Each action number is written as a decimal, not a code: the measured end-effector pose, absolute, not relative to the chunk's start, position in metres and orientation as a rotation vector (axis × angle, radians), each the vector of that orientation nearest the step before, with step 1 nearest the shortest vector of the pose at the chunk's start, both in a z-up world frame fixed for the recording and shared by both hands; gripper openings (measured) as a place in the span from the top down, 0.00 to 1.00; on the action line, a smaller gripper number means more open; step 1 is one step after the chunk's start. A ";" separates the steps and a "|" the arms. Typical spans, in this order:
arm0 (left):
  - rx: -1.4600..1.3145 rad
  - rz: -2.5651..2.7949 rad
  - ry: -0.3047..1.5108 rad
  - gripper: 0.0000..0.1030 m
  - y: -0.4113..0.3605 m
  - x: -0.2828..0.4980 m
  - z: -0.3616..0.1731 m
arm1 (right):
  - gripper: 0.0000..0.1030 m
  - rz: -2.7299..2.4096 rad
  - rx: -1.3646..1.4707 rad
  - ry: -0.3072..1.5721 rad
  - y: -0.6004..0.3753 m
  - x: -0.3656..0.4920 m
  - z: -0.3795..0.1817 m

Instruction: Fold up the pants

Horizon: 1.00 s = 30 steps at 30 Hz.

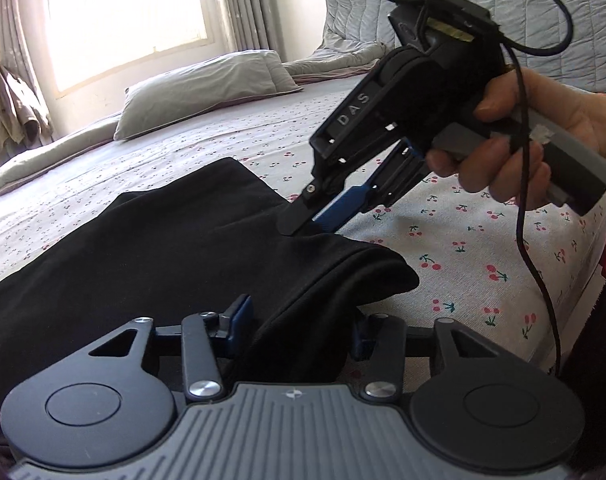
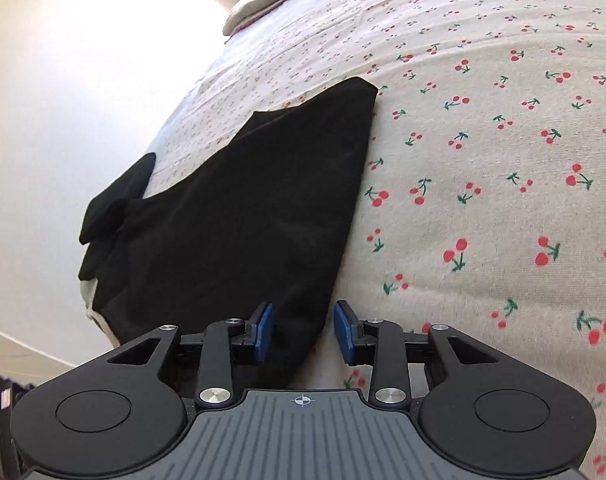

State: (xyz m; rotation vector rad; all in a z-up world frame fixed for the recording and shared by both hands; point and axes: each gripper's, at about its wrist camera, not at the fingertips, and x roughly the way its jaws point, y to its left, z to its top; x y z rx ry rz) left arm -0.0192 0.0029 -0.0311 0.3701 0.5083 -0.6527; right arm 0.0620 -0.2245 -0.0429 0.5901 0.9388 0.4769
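A: Where are the pants?

B: The black pants (image 1: pixel 151 256) lie spread on the cherry-print bedsheet (image 2: pixel 483 168), near the bed's edge, with a bunched fold at the end closest to both tools.

A: And the left gripper?

B: The left gripper (image 1: pixel 299 328) has that bunched end between its blue pads (image 1: pixel 241 316); the fingers stand apart with cloth filling the gap, and I cannot tell whether they press it.

A: The right one?

B: The right gripper (image 2: pixel 303 330) is released, jaws parted, straddling the pants' narrow edge. From the left camera its tips (image 1: pixel 303 220) touch the cloth, with the person's hand (image 1: pixel 519 152) around the handle.

A: Beyond that?

B: A grey pillow (image 1: pixel 207 88), a quilted blanket (image 1: pixel 383 12), and a bright curtained window (image 1: pixel 127 12).
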 end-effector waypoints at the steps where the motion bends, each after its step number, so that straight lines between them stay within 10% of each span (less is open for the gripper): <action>1: 0.372 -0.634 0.501 0.65 0.000 -0.022 -0.032 | 0.69 0.472 0.602 0.922 -0.225 0.068 -0.044; 11: 0.289 -0.523 0.509 0.90 -0.008 -0.030 -0.027 | 0.95 0.326 0.596 0.798 -0.218 0.131 -0.046; 30: 0.110 -0.772 0.567 0.91 -0.106 -0.058 -0.018 | 0.97 0.171 0.624 0.730 -0.356 0.059 -0.014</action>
